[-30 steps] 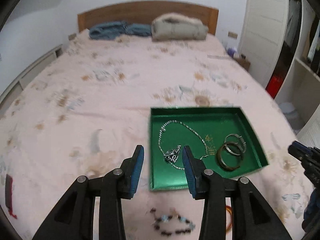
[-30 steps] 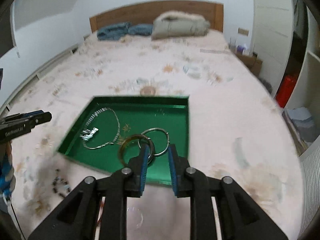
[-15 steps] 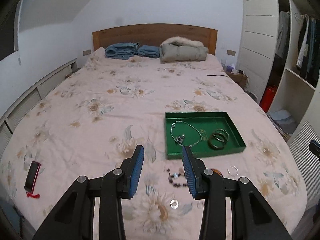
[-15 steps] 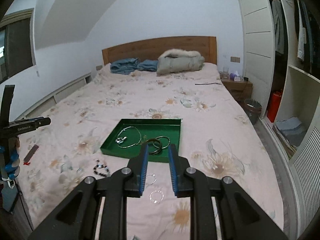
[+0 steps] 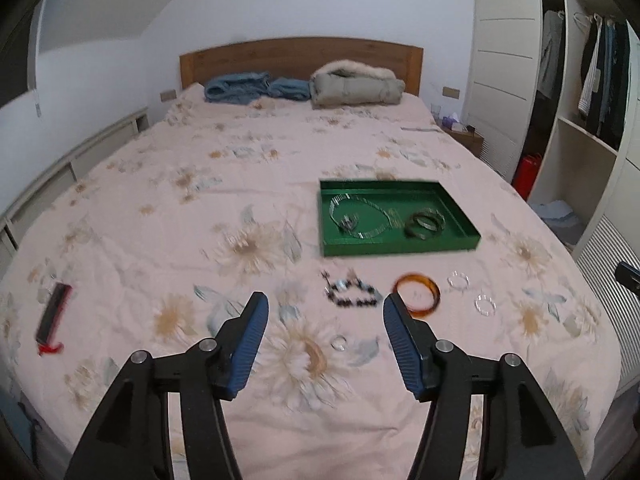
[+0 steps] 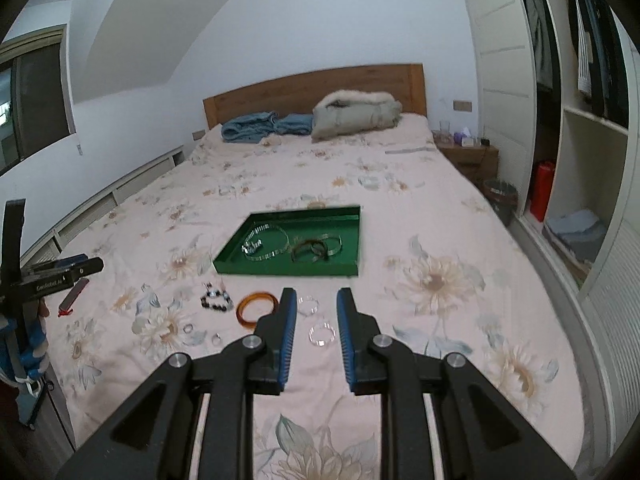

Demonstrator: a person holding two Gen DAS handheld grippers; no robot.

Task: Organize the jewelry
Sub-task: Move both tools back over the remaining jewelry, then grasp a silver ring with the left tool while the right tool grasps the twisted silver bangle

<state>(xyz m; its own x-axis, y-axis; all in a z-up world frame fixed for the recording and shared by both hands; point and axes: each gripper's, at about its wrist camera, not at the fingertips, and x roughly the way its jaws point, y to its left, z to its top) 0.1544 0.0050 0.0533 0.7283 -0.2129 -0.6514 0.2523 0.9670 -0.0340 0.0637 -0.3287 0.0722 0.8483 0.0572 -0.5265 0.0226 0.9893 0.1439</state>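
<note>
- The left gripper (image 5: 324, 320) hovers above the bedspread (image 5: 160, 208), short of the tray (image 5: 400, 246); its jaws stand wide and are opening, with nothing between the pads.
- The right gripper (image 6: 316, 312) also hangs over the bedspread on the near side of the tray; its jaws are narrow, opening a little, and grip nothing (a clear ring only shows through the gap).
- Nearest, well in front of the tray, a small ring (image 5: 339, 343) lies on a printed flower.
- Closer to the tray lies a loose row: bead bracelet (image 5: 352, 292), amber bangle (image 5: 418, 294) and two clear rings (image 5: 458, 280) (image 5: 485, 305), all on the bedspread and apart from the tray's front wall.
- Far to the left of the tray a dark, flat object with a red tag (image 5: 52, 320) lies on the bedspread (too blurred to name).
- Inside the tray a chain necklace (image 5: 356, 216) fills the left half, and two dark bangles (image 5: 424, 222), overlapping, sit in the right half.
- Well behind the tray, against the headboard (image 5: 300, 56), lie folded blue clothes (image 5: 248, 88) and a beige coat (image 5: 356, 86).
</note>
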